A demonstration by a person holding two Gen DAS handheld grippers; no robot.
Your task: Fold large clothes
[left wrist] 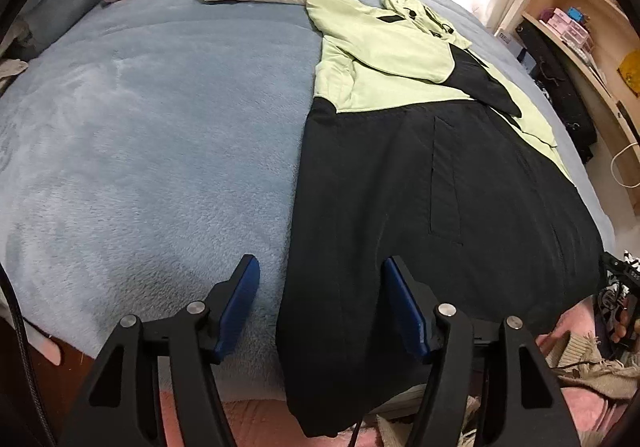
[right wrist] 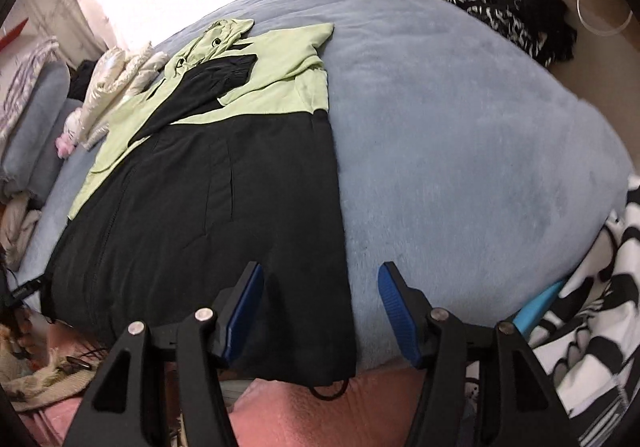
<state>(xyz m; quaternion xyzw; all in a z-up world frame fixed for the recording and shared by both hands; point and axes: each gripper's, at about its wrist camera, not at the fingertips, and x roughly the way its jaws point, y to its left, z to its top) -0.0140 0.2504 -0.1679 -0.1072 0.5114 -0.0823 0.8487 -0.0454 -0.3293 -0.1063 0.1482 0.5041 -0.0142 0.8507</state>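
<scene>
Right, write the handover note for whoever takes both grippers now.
Left gripper: open, holding nothing, over the near left corner of the black and light-green jacket.
Right gripper: open, holding nothing, over the jacket's near right corner.
Jacket lies flat on the grey-blue fleece blanket, hem hanging over the bed's near edge, hood at the far end.
Done: both sleeves are folded in across the chest.
Left: grip the two hem corners, likely fold the hem up toward the hood, then tidy.
</scene>
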